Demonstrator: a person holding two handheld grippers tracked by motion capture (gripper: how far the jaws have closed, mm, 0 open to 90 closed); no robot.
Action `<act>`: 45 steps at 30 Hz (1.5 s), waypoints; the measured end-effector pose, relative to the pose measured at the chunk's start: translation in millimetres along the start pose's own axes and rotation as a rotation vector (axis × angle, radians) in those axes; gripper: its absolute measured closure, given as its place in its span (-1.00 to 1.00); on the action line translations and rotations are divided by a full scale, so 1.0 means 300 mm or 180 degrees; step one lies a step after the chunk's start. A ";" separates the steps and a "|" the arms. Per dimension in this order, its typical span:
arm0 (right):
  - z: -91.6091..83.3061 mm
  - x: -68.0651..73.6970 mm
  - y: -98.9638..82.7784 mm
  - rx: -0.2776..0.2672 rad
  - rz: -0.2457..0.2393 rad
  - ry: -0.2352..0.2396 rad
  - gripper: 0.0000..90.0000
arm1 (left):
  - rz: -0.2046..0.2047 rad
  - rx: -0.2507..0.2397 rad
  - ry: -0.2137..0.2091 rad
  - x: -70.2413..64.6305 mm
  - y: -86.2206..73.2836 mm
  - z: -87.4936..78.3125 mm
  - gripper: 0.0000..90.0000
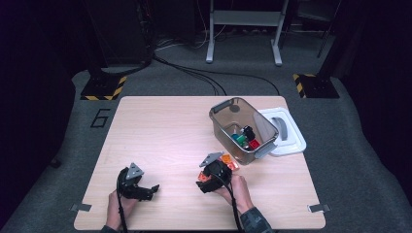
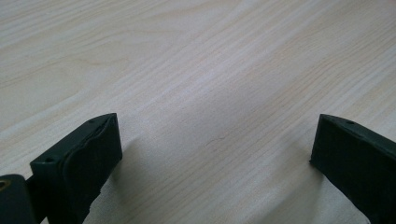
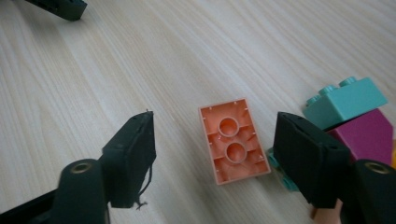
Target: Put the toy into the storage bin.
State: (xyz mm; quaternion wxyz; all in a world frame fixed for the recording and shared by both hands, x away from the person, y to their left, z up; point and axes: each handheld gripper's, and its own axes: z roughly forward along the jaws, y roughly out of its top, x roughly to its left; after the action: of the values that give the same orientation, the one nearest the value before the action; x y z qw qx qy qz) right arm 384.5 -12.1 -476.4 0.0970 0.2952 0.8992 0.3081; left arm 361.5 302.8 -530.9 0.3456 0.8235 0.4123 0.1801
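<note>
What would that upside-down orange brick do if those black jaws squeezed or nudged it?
The orange brick looks like hard moulded plastic, so probably stiff, not squashy. Its hollow underside faces up, so it is likely light. Lying flat on the table, it should slide rather than roll or tip. The right gripper straddles it without touching.
</note>
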 end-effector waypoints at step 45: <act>-0.029 -0.040 -0.047 -0.0121 0.0047 -0.0352 0.30 | -0.0001 -0.0006 0.0017 -0.001 0.000 0.000 -0.96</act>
State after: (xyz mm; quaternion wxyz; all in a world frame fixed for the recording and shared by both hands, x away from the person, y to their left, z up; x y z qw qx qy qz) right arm 384.4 -32.6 -478.2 0.1498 0.3165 0.8842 0.3090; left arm 361.3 302.4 -531.0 0.3453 0.8226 0.4133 0.1826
